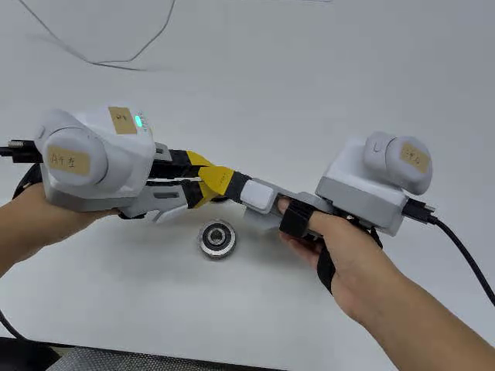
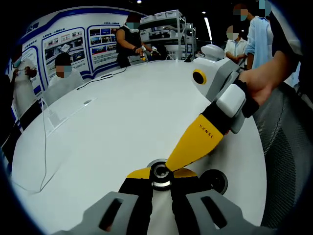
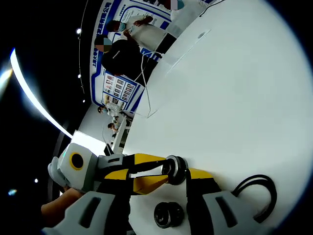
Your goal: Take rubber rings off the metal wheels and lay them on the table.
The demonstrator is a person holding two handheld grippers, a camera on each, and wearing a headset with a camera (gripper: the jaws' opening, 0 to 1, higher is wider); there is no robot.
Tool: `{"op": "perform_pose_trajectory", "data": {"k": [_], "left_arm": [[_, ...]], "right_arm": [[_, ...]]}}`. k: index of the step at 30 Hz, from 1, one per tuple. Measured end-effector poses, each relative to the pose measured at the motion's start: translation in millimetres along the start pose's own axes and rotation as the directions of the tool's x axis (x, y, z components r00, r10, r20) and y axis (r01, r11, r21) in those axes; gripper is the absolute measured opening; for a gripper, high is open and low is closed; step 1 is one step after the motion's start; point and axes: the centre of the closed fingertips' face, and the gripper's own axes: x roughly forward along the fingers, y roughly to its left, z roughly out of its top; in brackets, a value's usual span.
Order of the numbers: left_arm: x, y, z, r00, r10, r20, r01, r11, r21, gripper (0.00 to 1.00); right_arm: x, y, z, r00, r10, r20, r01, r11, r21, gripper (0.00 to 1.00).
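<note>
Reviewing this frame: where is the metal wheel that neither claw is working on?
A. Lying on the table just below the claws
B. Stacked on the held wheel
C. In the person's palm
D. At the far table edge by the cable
A: the loose wheel lies on the table just below where the claws meet, while the left claw is shut on the other wheel.
</note>
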Motion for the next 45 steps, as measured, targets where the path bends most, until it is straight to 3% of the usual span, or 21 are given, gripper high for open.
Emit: {"op": "perform_pose_trajectory", "data": {"k": [7, 12, 15, 28, 35, 45], "left_arm": [[0.0, -0.2, 0.2, 1.0, 0.0, 0.001, 0.0, 1.0, 0.001, 0.13], [0.1, -0.4, 0.5, 1.0, 0.0, 0.003, 0.0, 1.0, 0.0, 0.13], [0.3, -0.4, 0.5, 1.0, 0.0, 0.003, 0.0, 1.0, 0.0, 0.13], [0.6, -0.5, 0.5, 1.0, 0.0, 0.001, 0.0, 1.0, 0.001, 0.13], [0.5, -0.4, 0.5, 1.0, 0.0, 0.002, 0.0, 1.0, 0.002, 0.13], [0.5, 0.1, 0.3, 1.0, 0.001, 0.001, -0.001, 1.0, 0.003, 0.13]], "right_arm": [[-2.3, 3.0, -1.3, 0.9998, 0.016, -0.008, -0.015, 1.0, 0.019, 0.43], [-4.8, -4.8, -2.0, 0.9994, 0.031, -0.015, -0.029, 0.995, 0.094, 0.37], [-4.7, -7.4, -1.6, 0.9995, 0.021, -0.023, -0.02, 0.999, 0.044, 0.33], [-1.9, -16.6, 4.3, 0.9999, 0.016, -0.002, -0.016, 0.998, 0.055, 0.28], [-2.5, -21.9, 4.8, 0.9997, -0.023, -0.002, 0.023, 1.0, -0.01, 0.18], [-4.7, -24.5, 4.2, 0.9963, -0.085, 0.005, 0.086, 0.996, -0.03, 0.04]]}}
